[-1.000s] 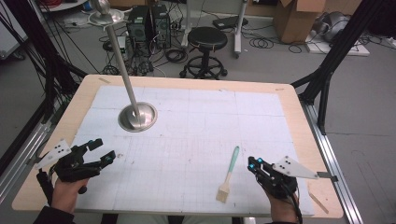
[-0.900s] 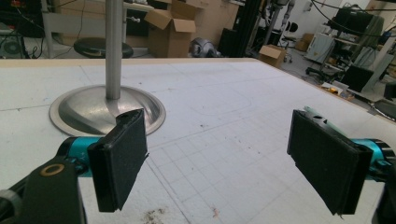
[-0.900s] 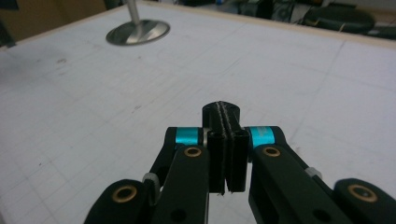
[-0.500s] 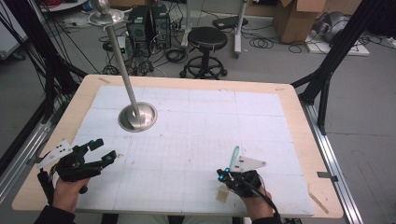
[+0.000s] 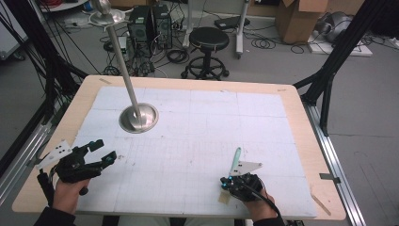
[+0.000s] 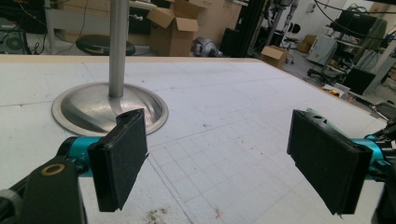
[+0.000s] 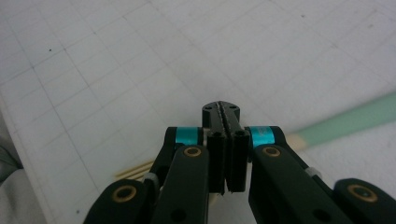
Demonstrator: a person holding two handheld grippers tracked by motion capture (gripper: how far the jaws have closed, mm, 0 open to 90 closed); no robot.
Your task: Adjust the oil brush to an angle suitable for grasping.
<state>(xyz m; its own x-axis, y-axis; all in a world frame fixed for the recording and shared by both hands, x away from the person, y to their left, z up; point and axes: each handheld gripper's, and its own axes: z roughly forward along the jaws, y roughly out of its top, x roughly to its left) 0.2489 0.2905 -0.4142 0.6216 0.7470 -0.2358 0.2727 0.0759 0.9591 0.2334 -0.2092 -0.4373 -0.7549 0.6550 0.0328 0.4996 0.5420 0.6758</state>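
Observation:
A brush with a pale green handle [image 5: 235, 157] lies on the white grid mat near the front right, its tan bristle end [image 5: 224, 197] toward the table's edge. My right gripper [image 5: 226, 182] hangs over the brush's lower part, jaws pressed together with nothing between them. In the right gripper view the shut tips [image 7: 226, 112] sit above the brush, whose green handle [image 7: 345, 122] runs off to the right underneath. My left gripper [image 5: 105, 149] rests at the front left, open and empty, its pads [image 6: 123, 158] wide apart.
A metal stand with a round dished base [image 5: 138, 117] and a tall pole stands on the mat at the back left, straight ahead of the left gripper [image 6: 217, 158]. The wooden table rim [image 5: 301, 113] borders the mat. A stool and cables are on the floor beyond.
My right gripper has moved left from the front right corner to over the brush's lower end. The left gripper and the brush have stayed put.

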